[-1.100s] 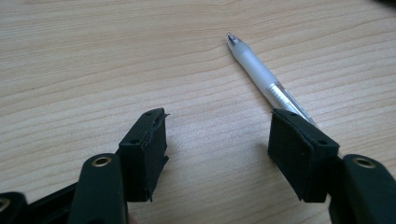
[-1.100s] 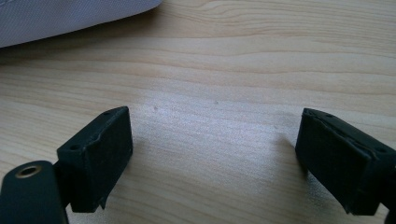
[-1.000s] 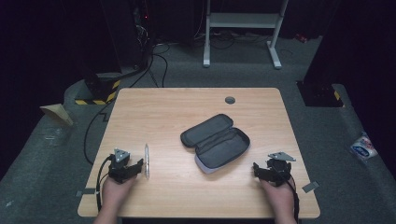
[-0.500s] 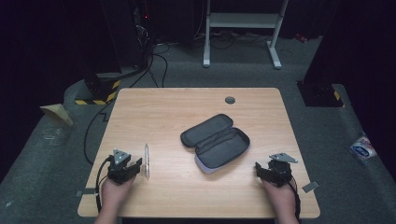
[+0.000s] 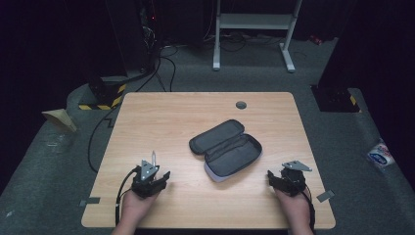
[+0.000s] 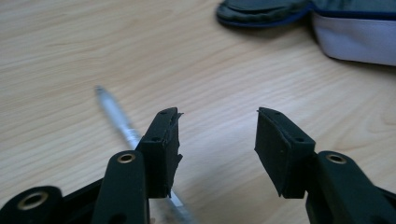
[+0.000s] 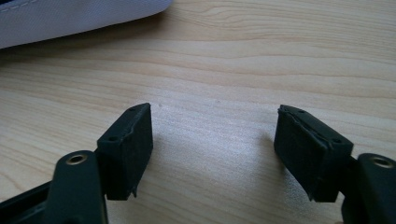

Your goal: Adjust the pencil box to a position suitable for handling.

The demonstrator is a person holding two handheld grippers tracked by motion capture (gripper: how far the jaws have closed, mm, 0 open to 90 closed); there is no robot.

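An open dark zip case (image 5: pixel 226 149) with a pale grey outer wall lies in the middle of the wooden table (image 5: pixel 171 117). A slim silver pen (image 5: pixel 153 159) lies on the table at front left. My left gripper (image 5: pixel 150 173) sits just behind the pen, open. In the left gripper view the pen (image 6: pixel 114 114) runs under the left jaw, not between the jaws, and the left gripper (image 6: pixel 217 116) holds nothing. The case (image 6: pixel 355 37) shows at upper right there. My right gripper (image 5: pixel 288 176) rests open at front right. Its own view shows the right gripper (image 7: pixel 214 112) over bare wood, the case wall (image 7: pixel 70 18) ahead.
A round dark grommet (image 5: pixel 241 105) sits near the table's far edge. Cables (image 5: pixel 161 63) and a white stand (image 5: pixel 252 22) are on the floor beyond. A yellow-black striped block (image 5: pixel 100 98) lies off the far left corner.
My left gripper has shifted right along the front of the table and now sits directly behind the pen. The right gripper has barely moved. The case and pen lie as before.
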